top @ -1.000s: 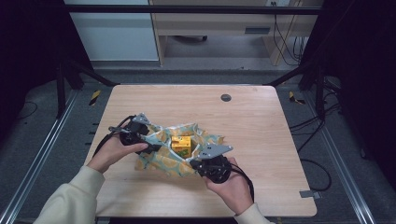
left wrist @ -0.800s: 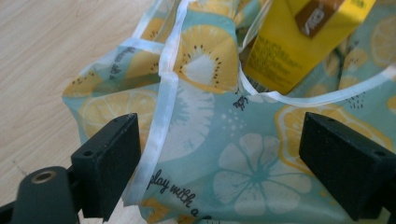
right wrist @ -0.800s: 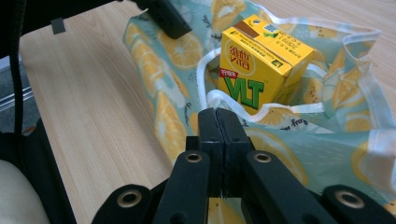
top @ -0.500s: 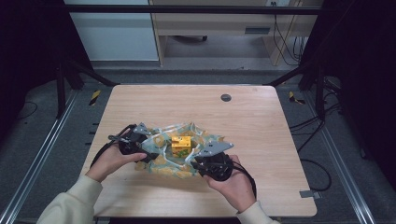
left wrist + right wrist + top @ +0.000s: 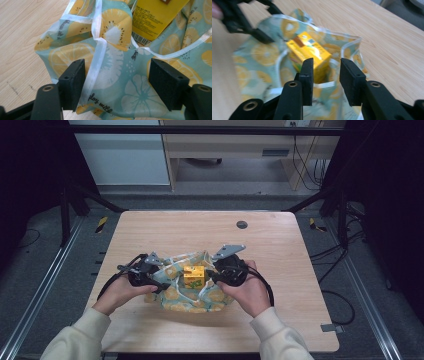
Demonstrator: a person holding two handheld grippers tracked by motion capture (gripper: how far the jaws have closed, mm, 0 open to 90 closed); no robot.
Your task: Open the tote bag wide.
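Note:
A teal bag (image 5: 187, 297) printed with lemon and kiwi slices lies on the wooden table (image 5: 280, 250), its mouth open upward. A yellow carton (image 5: 194, 276) stands inside it. My left gripper (image 5: 152, 279) is at the bag's left side and is open; in the left gripper view its jaws (image 5: 116, 67) straddle the bag's fabric (image 5: 62, 55) and white hem, with the carton (image 5: 155, 17) beyond. My right gripper (image 5: 212, 276) is at the bag's right rim. Its jaws (image 5: 326, 66) stand apart in front of the carton (image 5: 308, 48), the bag's rim (image 5: 259, 57) just below them.
A small black round cap (image 5: 242, 224) sits in the table's far middle. Bare wood lies on all sides of the bag. The left gripper (image 5: 249, 27) appears blurred across the bag in the right gripper view. Floor rails run along both table sides.
My right gripper has moved away from me, from the bag's near right corner up to its rim beside the carton. The left gripper has barely shifted, and the bag has bunched inward.

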